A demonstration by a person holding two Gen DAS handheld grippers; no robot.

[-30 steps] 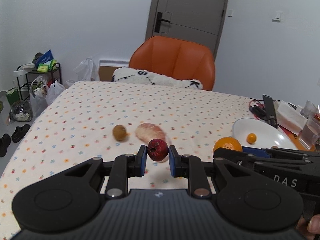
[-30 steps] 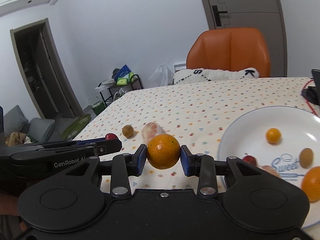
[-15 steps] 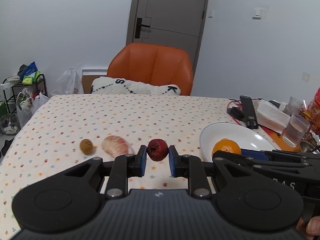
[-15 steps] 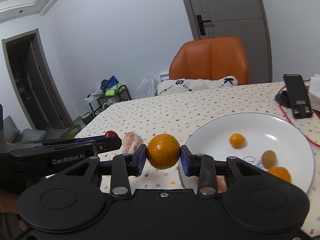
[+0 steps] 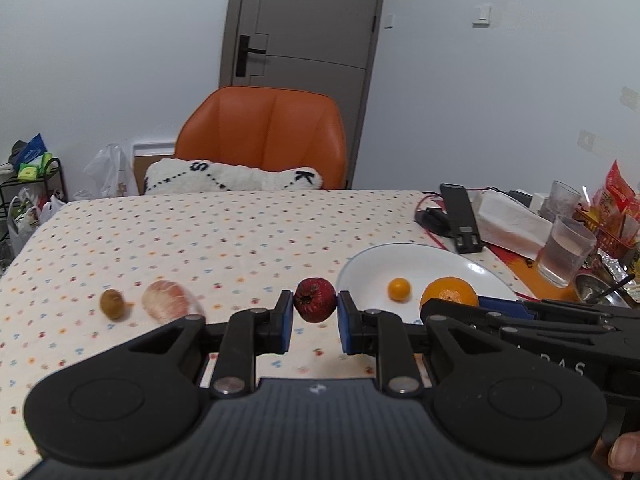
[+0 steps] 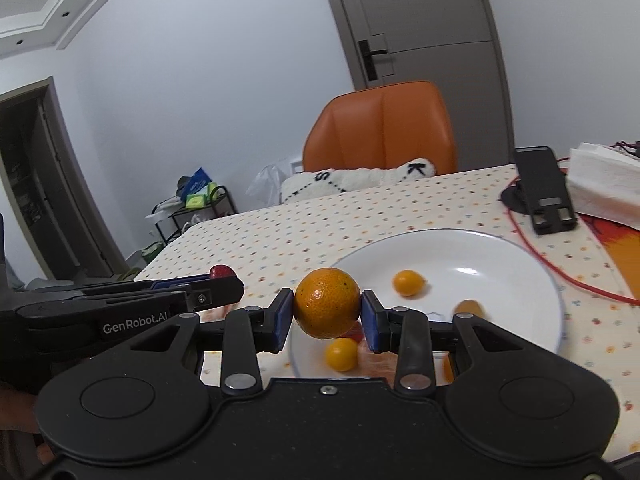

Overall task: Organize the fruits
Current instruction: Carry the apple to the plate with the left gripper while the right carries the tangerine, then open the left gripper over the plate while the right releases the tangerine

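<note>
Fruit is partly gathered: the white plate (image 6: 532, 280) already carries several pieces. In the right wrist view a small orange citrus (image 6: 408, 283) lies toward its middle, another (image 6: 341, 354) sits near its front rim, and a blurred brownish piece (image 6: 469, 307) lies beside the gripper frame; more fruit below the fingers is too hidden to name.

Both grippers are loaded. The right gripper (image 6: 327, 309) is clenched on an orange (image 6: 327, 303), which hangs over the plate's near-left edge, not yet set down. The left gripper (image 5: 315, 306) is clamped on a dark red fruit (image 5: 315, 300), held above the dotted surface (image 5: 224, 236) just left of the plate, so it has a short way to travel before it is over the dish.

Two pieces remain out on the surface, well left of the plate in the left wrist view: a small brown kiwi (image 5: 113, 304) and, just beside it, a peeled pale-pink segment of citrus (image 5: 168, 306). Neither touches the other.

As I judge it, the job is past halfway. What is left: lower and release the orange onto a bare part of the plate, bring the red fruit over and release it too, then fetch the kiwi and the pink segment. The plate has open room toward its far side, so space should not be a problem.
</note>
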